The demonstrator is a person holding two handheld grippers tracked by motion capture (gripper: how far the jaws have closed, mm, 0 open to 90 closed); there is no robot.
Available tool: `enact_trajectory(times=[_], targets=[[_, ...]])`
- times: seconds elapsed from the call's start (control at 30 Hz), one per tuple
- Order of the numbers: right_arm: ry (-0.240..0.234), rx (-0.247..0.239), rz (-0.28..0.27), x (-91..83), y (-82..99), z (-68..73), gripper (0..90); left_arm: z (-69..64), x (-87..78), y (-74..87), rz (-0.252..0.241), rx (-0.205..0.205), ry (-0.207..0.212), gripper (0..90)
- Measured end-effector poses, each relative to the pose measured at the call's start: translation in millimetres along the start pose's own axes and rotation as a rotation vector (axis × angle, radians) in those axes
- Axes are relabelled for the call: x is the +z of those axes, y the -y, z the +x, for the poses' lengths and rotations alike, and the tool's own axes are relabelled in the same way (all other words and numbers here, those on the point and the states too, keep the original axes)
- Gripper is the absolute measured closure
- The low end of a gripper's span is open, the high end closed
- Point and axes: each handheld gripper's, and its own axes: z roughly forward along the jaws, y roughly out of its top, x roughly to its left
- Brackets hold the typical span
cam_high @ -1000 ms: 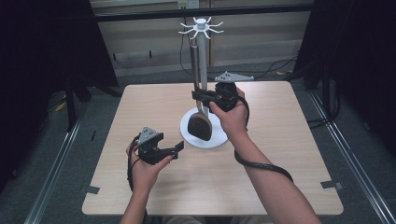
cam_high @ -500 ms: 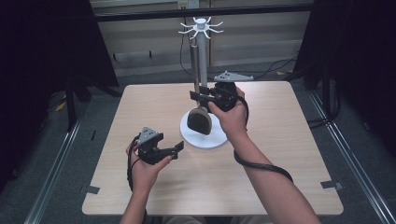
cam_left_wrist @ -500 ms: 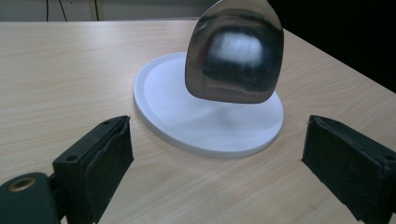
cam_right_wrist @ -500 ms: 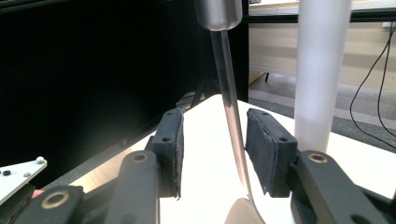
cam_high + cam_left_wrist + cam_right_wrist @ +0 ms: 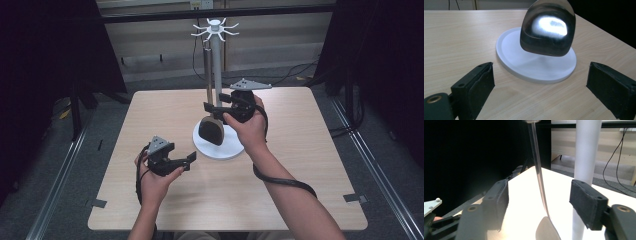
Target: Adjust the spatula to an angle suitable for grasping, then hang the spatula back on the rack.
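1. In the high view my right gripper (image 5: 214,111) sits just above the middle of the frame, beside the white pole of the utensil stand (image 5: 216,75).
2. Its jaws have just been opening. In the right gripper view the two black pads are spread, with the thin metal handle of the spatula (image 5: 539,177) running down between them and touching neither pad.
3. The spatula (image 5: 210,131) hangs upright beside the pole. Its handle rises toward the hooked crown at the top centre of the high view, and its dark blade hangs low over the stand's round white base (image 5: 225,149).
4. I cannot tell whether the blade touches the base. In the left gripper view the shiny blade (image 5: 547,27) fills the upper centre, with the base (image 5: 511,56) beneath it.
5. My left gripper (image 5: 186,161) is at the lower left of centre in the high view, over the wooden table (image 5: 310,150), pointing toward the base.
6. Its jaws are spread wide with nothing between them. In its own view the pads stand at the lower left and lower right corners, near the base but apart from it.
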Motion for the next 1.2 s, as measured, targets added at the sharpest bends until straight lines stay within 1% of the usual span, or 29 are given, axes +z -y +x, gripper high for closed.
enact_trajectory(times=[0.1,0.2,0.37,0.6,0.63,0.77,1.0,1.2], targets=[[0.004,0.005,0.005,-1.1,2.2,-0.7,28.9,1.0,0.4,0.2,0.003,-0.003,0.001,7.2],[0.013,-0.001,0.012,-1.7,3.3,-1.5,27.4,1.2,0.6,-0.3,-0.003,-0.008,0.0,7.2],[0.014,0.004,0.019,-6.0,7.3,-3.3,25.2,1.0,0.7,0.2,0.005,-0.001,0.002,7.0],[0.009,-0.001,0.027,-9.6,10.9,-3.7,24.0,1.2,1.4,0.1,0.005,-0.003,-0.006,6.8],[0.007,-0.008,0.032,-10.0,11.8,-3.8,23.6,1.4,1.6,0.2,0.005,-0.004,-0.001,6.7],[0.004,-0.017,0.043,-13.2,17.7,-4.0,21.2,1.1,2.8,0.7,0.006,-0.005,0.0,6.5],[0.003,-0.01,0.05,-17.0,23.3,-6.9,19.9,-0.3,5.4,0.9,0.013,0.001,0.006,5.9],[0.001,-0.015,0.061,-21.2,27.7,-7.1,17.3,-0.4,6.8,1.3,0.019,0.002,0.01,5.0]])
